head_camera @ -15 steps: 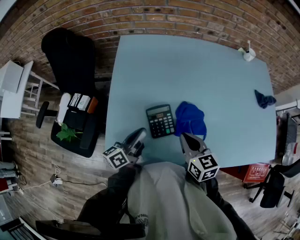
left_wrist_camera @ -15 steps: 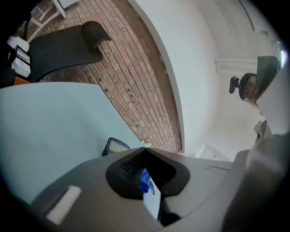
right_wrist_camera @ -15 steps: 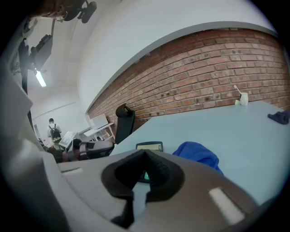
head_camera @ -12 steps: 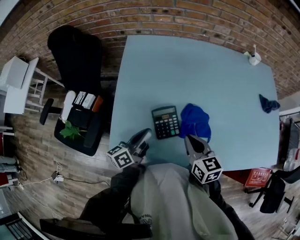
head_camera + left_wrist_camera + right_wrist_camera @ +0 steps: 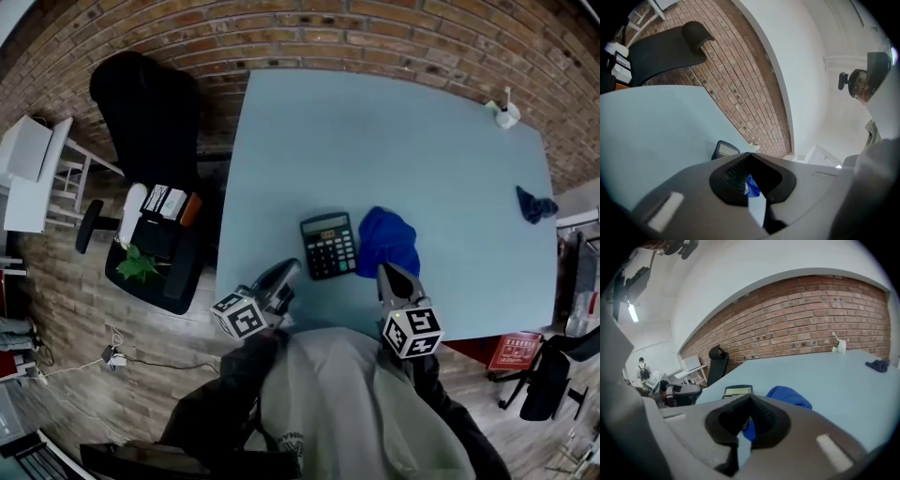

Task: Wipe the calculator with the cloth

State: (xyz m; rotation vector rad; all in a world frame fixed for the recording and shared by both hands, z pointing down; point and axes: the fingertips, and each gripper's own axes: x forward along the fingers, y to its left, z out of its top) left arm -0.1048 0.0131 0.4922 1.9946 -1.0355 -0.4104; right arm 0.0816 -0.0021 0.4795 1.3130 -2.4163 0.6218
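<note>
A black calculator (image 5: 328,245) lies flat on the pale blue table (image 5: 375,141), near its front edge. Right beside it sits a crumpled blue cloth (image 5: 387,241), touching or nearly touching the calculator's right side. My left gripper (image 5: 288,269) hovers at the front edge, just left of and below the calculator, shut and empty. My right gripper (image 5: 385,273) is shut with nothing in it, its tips just short of the cloth's near edge. In the right gripper view the calculator (image 5: 737,391) and cloth (image 5: 787,396) lie just beyond the closed jaws. The left gripper view shows the calculator (image 5: 723,150) edge-on past its jaws.
A second, darker blue cloth (image 5: 532,203) lies at the table's right edge, and a small white object (image 5: 502,112) stands at the far right corner. A black office chair (image 5: 145,112) and a cart with a green plant (image 5: 155,248) stand left of the table. A brick wall runs behind.
The head view has shifted slightly; both grippers stay at the table's front edge. The right gripper has edged a little closer to the cloth.
</note>
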